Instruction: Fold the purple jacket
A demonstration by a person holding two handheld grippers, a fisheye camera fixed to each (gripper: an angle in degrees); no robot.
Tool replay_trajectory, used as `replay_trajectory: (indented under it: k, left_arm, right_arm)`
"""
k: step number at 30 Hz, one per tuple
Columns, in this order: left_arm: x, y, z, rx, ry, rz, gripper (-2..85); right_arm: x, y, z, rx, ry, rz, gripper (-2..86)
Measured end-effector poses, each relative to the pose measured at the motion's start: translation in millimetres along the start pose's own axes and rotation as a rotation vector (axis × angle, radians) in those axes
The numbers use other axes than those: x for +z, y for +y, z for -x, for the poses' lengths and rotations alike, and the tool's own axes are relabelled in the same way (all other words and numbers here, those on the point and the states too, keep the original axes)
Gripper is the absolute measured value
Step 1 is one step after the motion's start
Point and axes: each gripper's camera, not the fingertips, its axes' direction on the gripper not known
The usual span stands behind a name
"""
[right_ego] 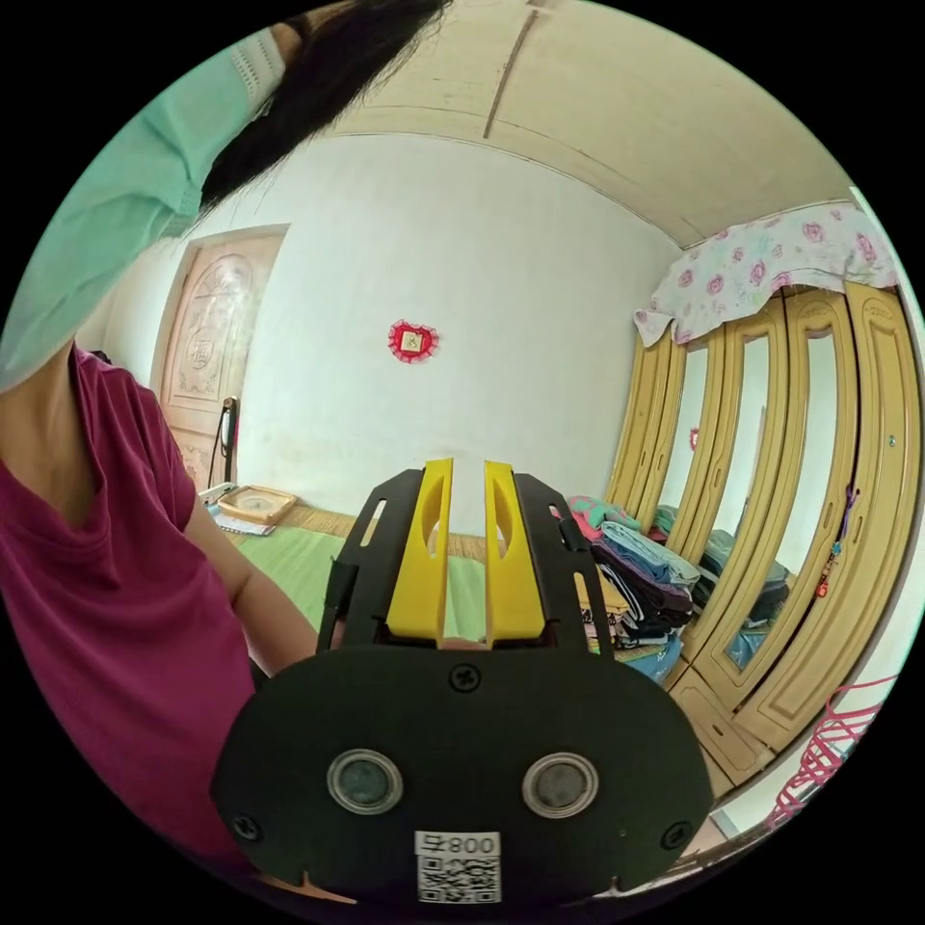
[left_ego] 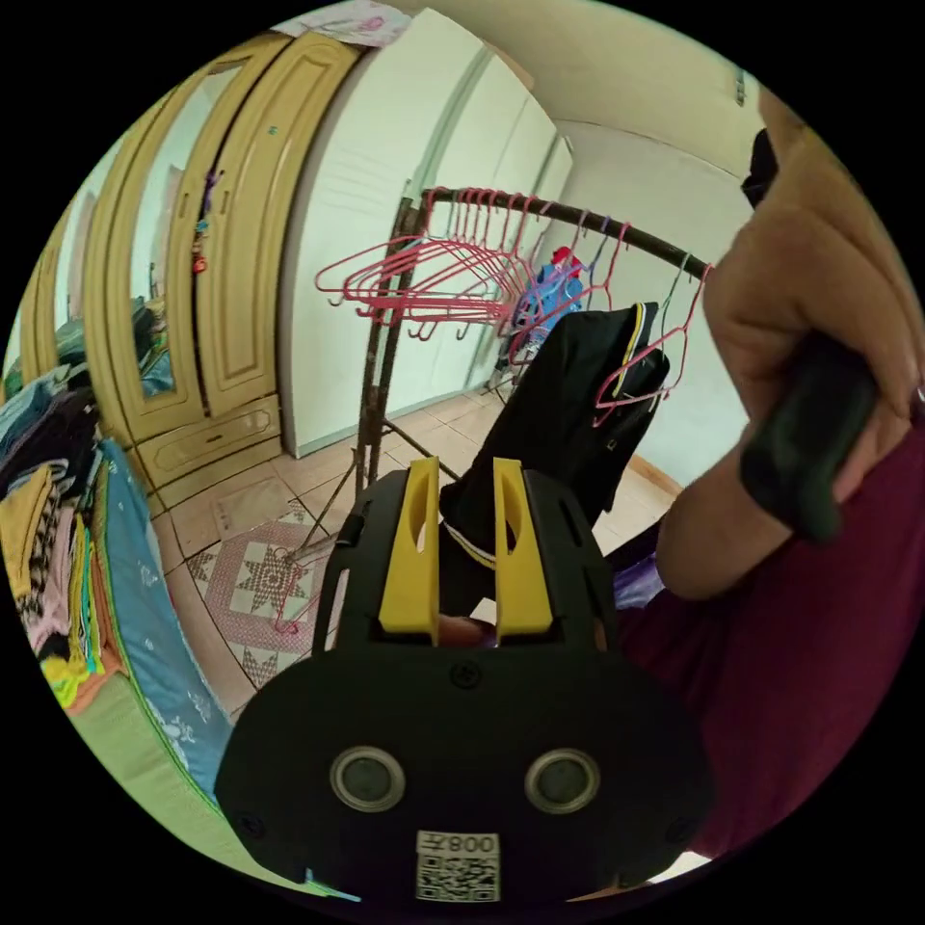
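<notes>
Between the yellow jaws of the left gripper (left_ego: pixel 466 501), in the left gripper view, a dark garment (left_ego: pixel 568 414) with a yellow-and-white trim rises toward a pink hanger (left_ego: pixel 641 376) on the clothes rail (left_ego: pixel 540 207); whether the jaws press on its lower corner or merely frame it cannot be told. A row of bare pink hangers (left_ego: pixel 434 279) fills the rail, a yellow wardrobe (left_ego: pixel 222 260) stands behind, and folded clothes (left_ego: pixel 48 540) are stacked at the left edge. A sliver of purple fabric (left_ego: pixel 638 584), perhaps the purple jacket, shows low beside the person's arm; its identity is uncertain. The person's hand (left_ego: pixel 819 318) grips a dark handle at right. In the right gripper view, the right gripper (right_ego: pixel 466 511) is raised toward the white wall, its jaws parted by a narrow gap and holding nothing. A green mat (right_ego: pixel 299 564), a pile of folded clothes (right_ego: pixel 631 578) and the wardrobe lie beyond. No fold of the jacket is visible, so the task appears not yet begun.
</notes>
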Motion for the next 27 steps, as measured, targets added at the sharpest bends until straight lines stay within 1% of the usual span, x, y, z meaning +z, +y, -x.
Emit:
replay_trajectory:
  k: [6,12,18,27]
  left_arm:
    - [22,-81,-52,0.087,0.061,0.032,10.1]
    - [37,-137,-99,0.121,0.036,0.089,9.5]
    - [18,-158,-126,0.087,0.056,0.071,9.6]
    - [-14,-184,-155,0.03,0.127,0.016,10.9]
  right_arm:
    - [-15,-16,-48,0.055,-0.025,-0.03,5.3]
    - [-17,-23,-93,0.099,-0.067,-0.057,3.5]
    - [-16,-24,-134,0.118,-0.073,-0.066,2.4]
    - [-1,-22,-188,0.148,-0.137,-0.067,2.1]
